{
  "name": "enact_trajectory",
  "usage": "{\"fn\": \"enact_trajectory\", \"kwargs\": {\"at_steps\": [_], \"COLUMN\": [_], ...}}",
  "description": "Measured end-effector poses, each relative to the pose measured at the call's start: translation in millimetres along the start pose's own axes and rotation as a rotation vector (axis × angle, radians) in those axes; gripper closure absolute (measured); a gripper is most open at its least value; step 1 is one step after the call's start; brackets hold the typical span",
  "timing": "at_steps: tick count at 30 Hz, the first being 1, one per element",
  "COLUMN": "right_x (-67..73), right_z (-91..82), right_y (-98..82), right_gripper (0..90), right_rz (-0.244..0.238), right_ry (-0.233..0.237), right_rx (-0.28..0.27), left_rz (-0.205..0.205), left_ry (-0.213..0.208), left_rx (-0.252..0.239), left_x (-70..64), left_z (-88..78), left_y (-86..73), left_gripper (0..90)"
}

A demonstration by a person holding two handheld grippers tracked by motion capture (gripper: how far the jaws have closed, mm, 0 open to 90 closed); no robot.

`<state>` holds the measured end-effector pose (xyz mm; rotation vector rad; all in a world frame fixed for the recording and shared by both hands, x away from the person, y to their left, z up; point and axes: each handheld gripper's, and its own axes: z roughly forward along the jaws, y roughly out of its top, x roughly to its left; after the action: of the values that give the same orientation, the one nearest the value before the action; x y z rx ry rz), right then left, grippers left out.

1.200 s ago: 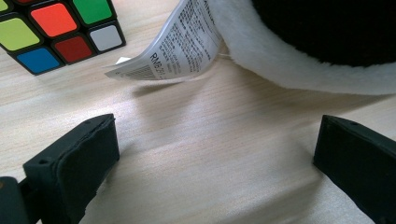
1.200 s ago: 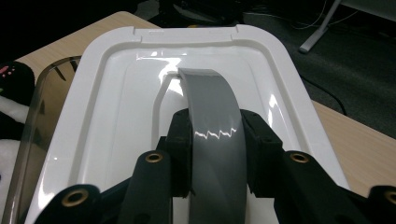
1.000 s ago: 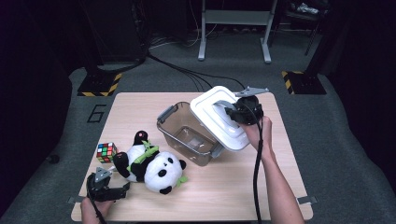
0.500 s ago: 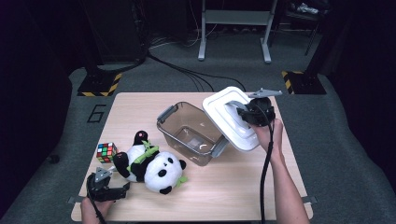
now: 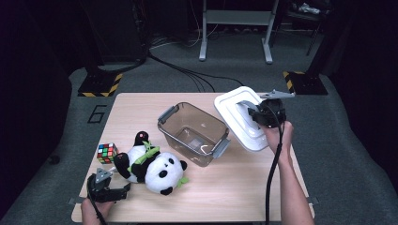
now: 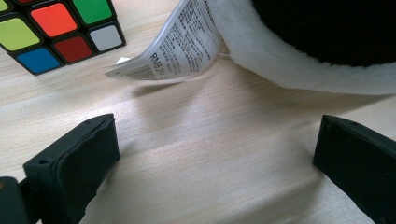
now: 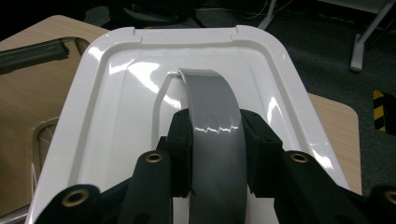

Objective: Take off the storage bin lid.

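Note:
A white lid with a grey handle hangs tilted over the right part of the wooden table. My right gripper is shut on that handle, its jaws pressing both sides of it. The clear plastic bin stands uncovered at the table's middle, just left of the lid. At the front left, my left gripper rests open on the wood, nothing between its jaws. A panda plush lies just beyond it, with its paper tag ahead of the jaws.
A colour cube sits left of the panda, and shows at the upper left in the left gripper view. The bin's grey latch sticks out toward the lid. Beyond the table are floor cables and a metal stand.
My right gripper has carried the lid to the right, away from above the bin. The left gripper, panda and cube have stayed put.

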<state>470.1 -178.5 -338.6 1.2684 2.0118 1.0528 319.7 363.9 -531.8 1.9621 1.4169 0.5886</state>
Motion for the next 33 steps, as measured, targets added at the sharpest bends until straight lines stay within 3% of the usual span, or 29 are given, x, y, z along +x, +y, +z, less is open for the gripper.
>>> {"fn": "enact_trajectory", "kwargs": {"at_steps": [18, 33], "right_x": [-24.0, -38.2], "right_z": [12.9, 42.3], "right_y": [-21.4, -49.1], "right_gripper": [66.8, 66.8], "right_rz": [0.095, 0.167], "right_ry": [-0.121, -0.2], "right_rx": [0.033, 0.083], "left_rz": [0.001, 0.0], "left_ry": [0.001, 0.0], "left_rx": [0.001, 0.001], "left_x": [0.1, 0.0], "left_z": [0.0, 0.0], "left_y": [0.0, 0.0], "left_gripper": [0.0, 0.0]}}
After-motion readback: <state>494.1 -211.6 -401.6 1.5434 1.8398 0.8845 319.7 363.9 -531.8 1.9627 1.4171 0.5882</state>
